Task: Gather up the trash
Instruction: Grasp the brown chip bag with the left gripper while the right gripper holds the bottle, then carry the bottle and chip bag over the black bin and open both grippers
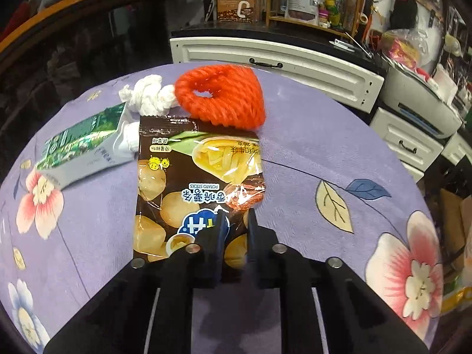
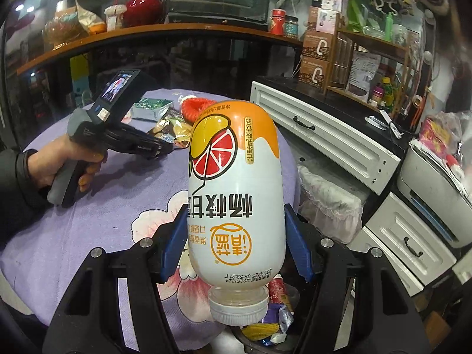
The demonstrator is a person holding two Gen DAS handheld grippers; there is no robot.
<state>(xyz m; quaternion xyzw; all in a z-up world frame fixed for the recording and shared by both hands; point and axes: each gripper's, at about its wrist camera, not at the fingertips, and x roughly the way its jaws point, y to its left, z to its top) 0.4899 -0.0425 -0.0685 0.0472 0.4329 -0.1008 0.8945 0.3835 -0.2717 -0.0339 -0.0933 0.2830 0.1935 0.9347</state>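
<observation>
Over bin (image 2: 283, 336), right tool (image 2: 236, 236) pinching inverted orange-white bottle (image 2: 233, 191), left tool (image 1: 234, 236) pinching snack bag (image 1: 194, 183).

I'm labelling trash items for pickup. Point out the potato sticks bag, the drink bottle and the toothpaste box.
potato sticks bag (image 1: 188, 188): left wrist view, centre of front panel.
drink bottle (image 2: 236, 183): right wrist view, mid label.
toothpaste box (image 1: 85, 147): left wrist view, top face.
</observation>
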